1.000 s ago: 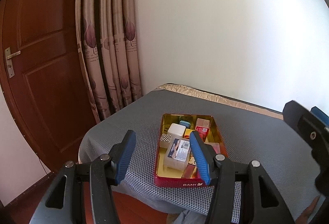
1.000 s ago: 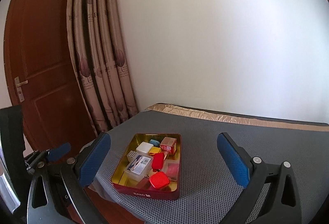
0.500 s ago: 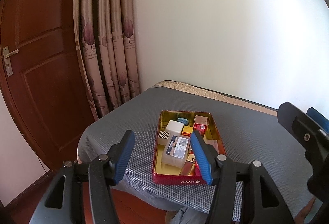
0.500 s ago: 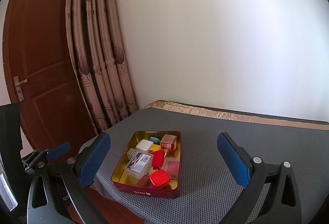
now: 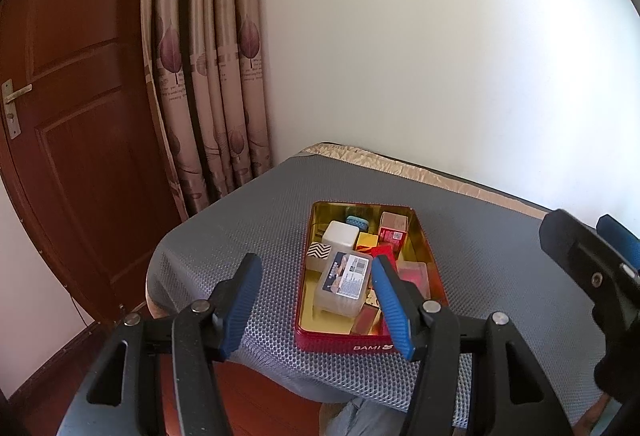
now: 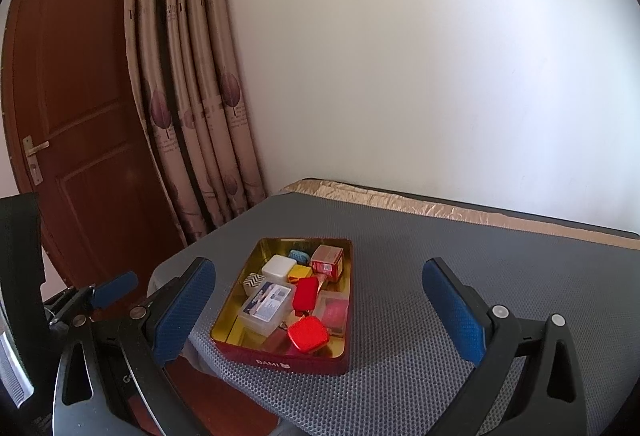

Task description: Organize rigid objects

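Observation:
A red tin tray (image 5: pixel 344 344) with a gold inside stands near the table's front left corner; it also shows in the right wrist view (image 6: pixel 280 360). It holds several small boxes: a clear labelled box (image 5: pixel 345 280) (image 6: pixel 267 303), a white box (image 5: pixel 341 234), a red square lid (image 6: pixel 308 333), a red carton (image 6: pixel 327 258). My left gripper (image 5: pixel 316 296) is open and empty, above and before the tray. My right gripper (image 6: pixel 320 306) is open wide and empty, also short of the tray.
The table is covered by a grey mesh mat (image 6: pixel 460 256). A wooden door (image 5: pixel 60 115) and a curtain (image 5: pixel 208 75) stand to the left, a white wall (image 6: pixel 440 55) behind. The right gripper's body (image 5: pixel 592 276) shows at the right of the left wrist view.
Both grippers have drifted slightly, so the tray sits a little higher and farther in the views. Both stay open and empty. Nothing in the tray has moved.

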Available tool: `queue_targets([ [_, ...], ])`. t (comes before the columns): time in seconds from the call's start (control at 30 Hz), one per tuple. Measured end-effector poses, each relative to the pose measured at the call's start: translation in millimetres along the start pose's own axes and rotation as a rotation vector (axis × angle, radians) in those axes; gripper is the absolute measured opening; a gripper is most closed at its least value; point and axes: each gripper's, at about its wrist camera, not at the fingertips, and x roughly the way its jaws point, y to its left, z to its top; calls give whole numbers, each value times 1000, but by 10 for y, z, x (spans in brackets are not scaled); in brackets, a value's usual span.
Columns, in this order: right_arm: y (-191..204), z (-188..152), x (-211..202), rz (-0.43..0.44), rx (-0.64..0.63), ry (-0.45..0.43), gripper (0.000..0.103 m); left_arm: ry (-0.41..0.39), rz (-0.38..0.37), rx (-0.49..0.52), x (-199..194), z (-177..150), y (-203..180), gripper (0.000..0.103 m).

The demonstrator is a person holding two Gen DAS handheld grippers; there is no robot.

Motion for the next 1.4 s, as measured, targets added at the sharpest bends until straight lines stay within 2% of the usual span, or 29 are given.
queue_targets([
  [0.47,13,-51,74,3,-6,30,103,23,11,11,171,-76,7,58],
  [1.03,10,-163,230,-4,-27,71,103,38,-12,22,397,-211,27,58],
  [1.4,3,-187,373,11,-37,98,103,87,-16,19,564,-268,55,58],
])
